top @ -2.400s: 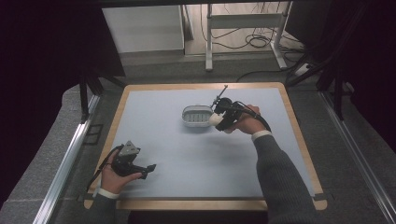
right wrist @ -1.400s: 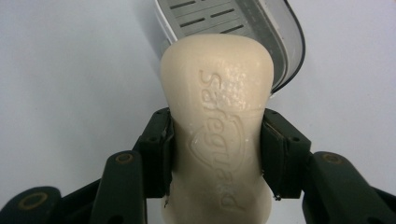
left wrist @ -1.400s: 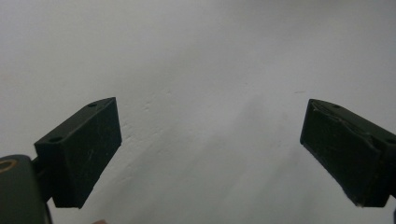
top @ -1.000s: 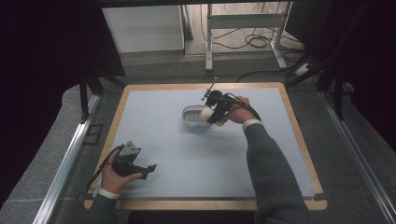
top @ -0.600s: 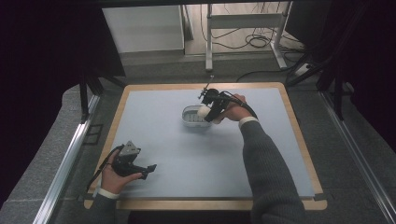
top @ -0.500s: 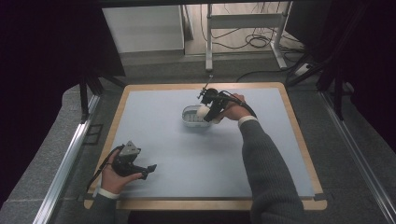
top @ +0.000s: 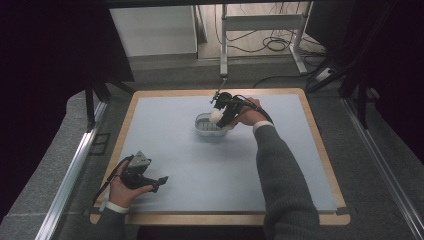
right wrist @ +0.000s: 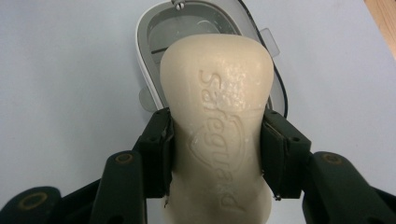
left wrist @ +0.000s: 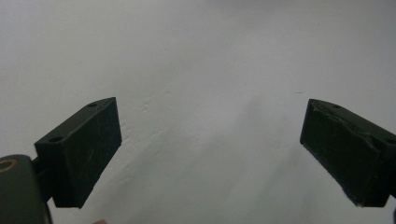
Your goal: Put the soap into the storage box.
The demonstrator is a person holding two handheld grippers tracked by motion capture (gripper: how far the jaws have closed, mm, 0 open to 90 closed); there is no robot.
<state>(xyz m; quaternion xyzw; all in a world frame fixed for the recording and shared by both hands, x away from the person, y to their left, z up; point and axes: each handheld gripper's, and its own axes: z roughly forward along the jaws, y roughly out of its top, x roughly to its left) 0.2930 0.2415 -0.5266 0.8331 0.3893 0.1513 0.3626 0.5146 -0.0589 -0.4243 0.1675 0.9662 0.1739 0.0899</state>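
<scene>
Two grippers were in our hands at this moment, and we take the views in turn.

From the high view, we saw the right gripper (top: 221,116) held over the soap dish (top: 208,124), which sat on the pale blue mat (top: 210,165) a little behind the middle of the wooden-edged table (top: 320,150). Between that gripper's jaws was a pale bar of soap (top: 216,116), held above the dish's right part; whether the soap touched the dish we could not tell from there. Our left gripper (top: 159,182) rested low at the near left corner of the mat, well apart from the dish, with its grey three-cornered plate on top and its cable trailing back by the wrist.

From the left gripper view, we saw the left gripper (left wrist: 210,154) with its two black jaws standing wide apart and nothing between them, only the bare pale mat (left wrist: 201,60) beneath.

From the right gripper view, we saw the right gripper (right wrist: 215,154) clamped on the bar of soap (right wrist: 217,126), its pads pressing the bar's two long sides about halfway along. The bar was cream-coloured, with raised lettering on its upper face, and its far end reached out over the soap dish (right wrist: 149,42). The dish was oval, white-rimmed with a grey inside, and it lay on the mat (right wrist: 60,70) just beyond the jaws.
</scene>
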